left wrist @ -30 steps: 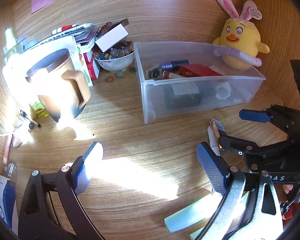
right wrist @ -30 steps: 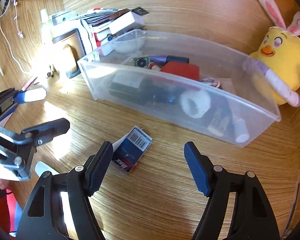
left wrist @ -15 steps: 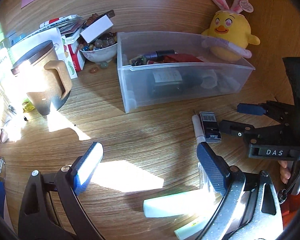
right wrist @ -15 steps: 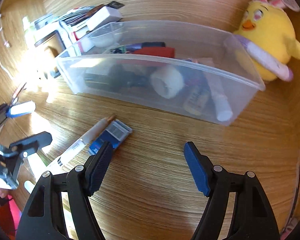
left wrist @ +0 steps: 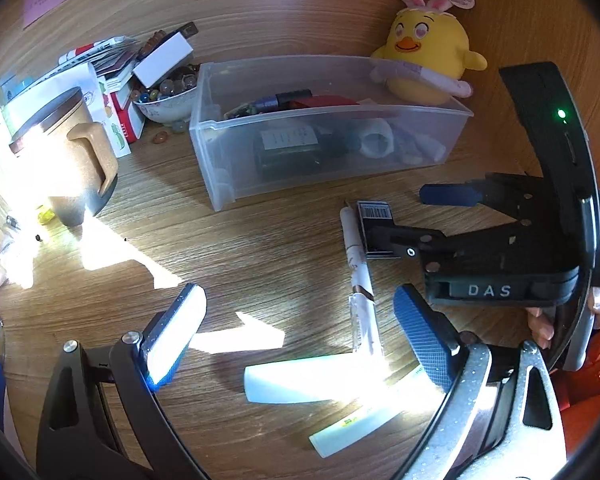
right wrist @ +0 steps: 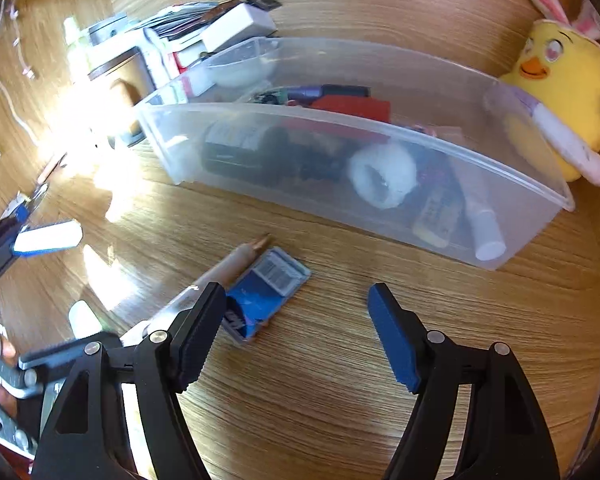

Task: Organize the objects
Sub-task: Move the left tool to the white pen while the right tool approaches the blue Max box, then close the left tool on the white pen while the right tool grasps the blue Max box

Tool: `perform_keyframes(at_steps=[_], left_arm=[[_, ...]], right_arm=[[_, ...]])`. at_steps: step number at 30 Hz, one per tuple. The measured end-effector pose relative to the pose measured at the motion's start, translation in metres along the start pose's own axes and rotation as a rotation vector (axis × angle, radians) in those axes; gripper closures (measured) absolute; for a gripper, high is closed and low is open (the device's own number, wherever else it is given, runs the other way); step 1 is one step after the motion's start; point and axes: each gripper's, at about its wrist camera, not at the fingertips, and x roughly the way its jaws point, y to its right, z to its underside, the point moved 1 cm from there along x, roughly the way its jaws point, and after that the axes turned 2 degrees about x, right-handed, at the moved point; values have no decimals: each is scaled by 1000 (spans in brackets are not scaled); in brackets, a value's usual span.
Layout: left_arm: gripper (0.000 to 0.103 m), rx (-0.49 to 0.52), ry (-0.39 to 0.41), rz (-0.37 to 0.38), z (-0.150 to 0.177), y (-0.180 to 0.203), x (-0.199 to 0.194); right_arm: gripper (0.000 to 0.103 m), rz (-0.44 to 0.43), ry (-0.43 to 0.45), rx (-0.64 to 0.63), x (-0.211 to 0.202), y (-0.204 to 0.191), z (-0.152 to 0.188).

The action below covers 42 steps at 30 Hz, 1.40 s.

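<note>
desk (left wrist: 260, 240): wood grain | wall (left wrist: 300, 8): wood (same tone) | sunlight patches

Clear bin (left wrist: 220, 184) sits mid-desk (left wrist: 240, 248) holding mixed items; plush chick (left wrist: 432, 60) behind its right end, bowl of beads (left wrist: 166, 98) at its left end, mug (left wrist: 72, 160) further left. In front of the bin a pen (left wrist: 356, 256) lies just left of a small barcode box (right wrist: 268, 292), touching or nearly so. Nearer the camera, two tubes (left wrist: 300, 376) lie side by side on the desk.
</note>
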Motion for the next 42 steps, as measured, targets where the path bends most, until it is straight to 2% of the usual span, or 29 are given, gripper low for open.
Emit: perform_keyframes(at_steps=[4,6,10,12,18,21,27,29,31,33,39,40,41,42], left_arm=[[9,56,2,6,-1,16,5],[28,77,-9,2,-1,21,9],[50,75,-50,20,0,22,20],[68,67,-61,32,1,20,23],[87,13,-37,68,-2,5,17],[89,7,-17,50,-6,-4,12],[88,3,-48,38,-8,-20,20],[85,8,-53,49,-9,-22,21],[78,27,-53,49,-11,-22,22],[67,45,-59,51,-13,-21,25],[67,104,-92,69,-19,-11,41],[69,112,-86,66,-20,-10,43],[79,117,-81,65,-20,-9,44],[85,125,-76,62,-22,-7,45]], right_arm=[[34,21,1,28,-4,15,2],[34,34,0,41,-6,22,3],[34,13,3,71,-12,32,7],[33,0,8,77,-14,32,7],[33,-35,8,38,-11,15,4],[33,-45,-5,25,-5,5,3],[33,-22,-6,-23,7,-16,-2],[32,12,2,-48,10,-20,-2],[35,26,9,-60,11,-20,-1],[46,37,15,-69,9,-19,1],[71,39,23,-66,1,-6,6],[73,41,24,-65,0,-3,6],[76,39,25,-63,-1,-1,7],[78,35,25,-63,-2,1,8]])
